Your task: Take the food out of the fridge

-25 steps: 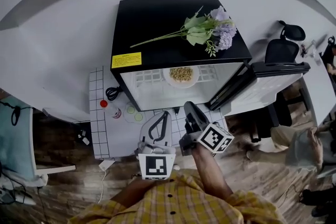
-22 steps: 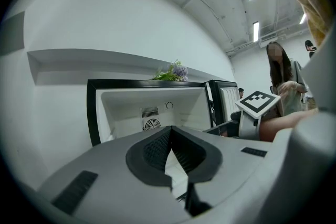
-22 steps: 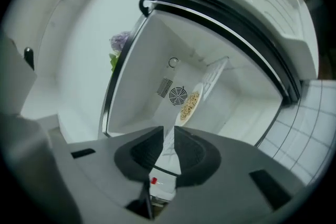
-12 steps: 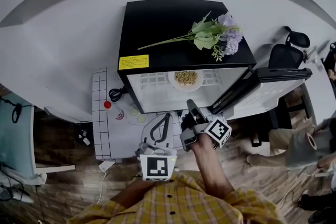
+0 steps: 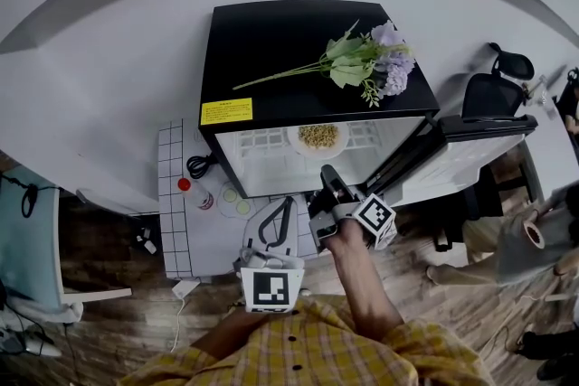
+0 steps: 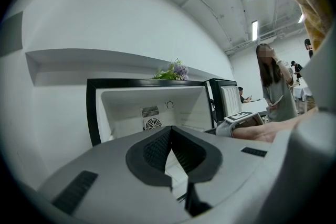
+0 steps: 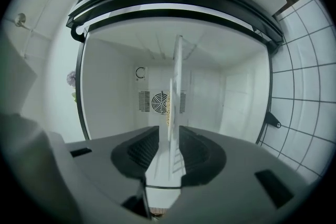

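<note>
**A:** What are the 2 grippers doing?

**B:** The left gripper (image 6: 171, 131) is level and empty. Its fingers (image 6: 152, 150) meet at the tips, with only a thin wedge of gap behind them. The right gripper (image 7: 169, 139) lies rolled on its side at the mouth of the fridge (image 5: 298, 41). Its fingers (image 7: 137, 150) have just been spreading and stand wide apart, gripping nothing.

**A:** Is anything in that gap?

**B:** The white wire shelf (image 7: 176, 71), seen edge-on, lines up with it. Its near edge seems to run in between the fingers, but neither pad presses on it.

**A:** And the food?

**B:** The plate of food (image 5: 317, 136) sits on that shelf, ahead of the right fingers and deeper inside the fridge. It is apart from them and not yet taken out.

**A:** What is around the left fingers?

**B:** A tiled mat (image 5: 176, 230) lies under them. A small dish of green slices (image 5: 234, 199) is near on their left, and a red-capped bottle (image 5: 193, 193) stands farther left. The right gripper is just to their right and a little ahead.

**A:** And farther off?

**B:** Past the right fingers, 1 round fan vent (image 7: 159, 102) shows on the fridge's back wall. The door (image 5: 470, 149) is swung open to the right of those fingers. On the black top lie a spray of purple flowers (image 5: 369, 59) and 1 yellow label (image 5: 226, 111).
</note>
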`<state>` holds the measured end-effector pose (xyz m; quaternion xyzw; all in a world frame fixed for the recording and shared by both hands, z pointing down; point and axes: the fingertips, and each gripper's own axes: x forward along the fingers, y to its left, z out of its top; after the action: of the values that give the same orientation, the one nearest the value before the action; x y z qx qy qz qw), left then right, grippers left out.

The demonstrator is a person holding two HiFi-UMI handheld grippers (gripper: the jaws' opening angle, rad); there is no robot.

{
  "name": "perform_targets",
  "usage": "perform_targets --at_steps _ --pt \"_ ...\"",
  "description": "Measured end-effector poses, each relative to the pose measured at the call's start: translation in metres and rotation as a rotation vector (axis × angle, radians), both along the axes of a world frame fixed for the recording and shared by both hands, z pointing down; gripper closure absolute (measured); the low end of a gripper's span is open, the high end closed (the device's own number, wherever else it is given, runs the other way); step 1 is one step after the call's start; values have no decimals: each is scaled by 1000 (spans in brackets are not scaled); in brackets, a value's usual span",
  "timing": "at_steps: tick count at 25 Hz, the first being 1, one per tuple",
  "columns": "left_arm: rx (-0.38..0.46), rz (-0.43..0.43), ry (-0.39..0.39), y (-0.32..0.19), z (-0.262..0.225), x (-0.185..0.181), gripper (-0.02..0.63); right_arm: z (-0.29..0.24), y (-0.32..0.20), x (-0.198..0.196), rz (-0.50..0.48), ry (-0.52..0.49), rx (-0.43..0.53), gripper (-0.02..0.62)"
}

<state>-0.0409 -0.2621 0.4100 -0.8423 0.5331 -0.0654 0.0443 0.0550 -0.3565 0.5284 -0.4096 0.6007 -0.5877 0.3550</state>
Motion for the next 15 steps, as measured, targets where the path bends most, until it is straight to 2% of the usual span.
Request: perform_targets --at_steps 7,15 --pt "1 4 -3 -3 0 1 598 6 -15 3 38 -60 -8 472" --pt "-5 -2 -13 -7 4 -2 598 7 -36 4 64 -78 -14 471"
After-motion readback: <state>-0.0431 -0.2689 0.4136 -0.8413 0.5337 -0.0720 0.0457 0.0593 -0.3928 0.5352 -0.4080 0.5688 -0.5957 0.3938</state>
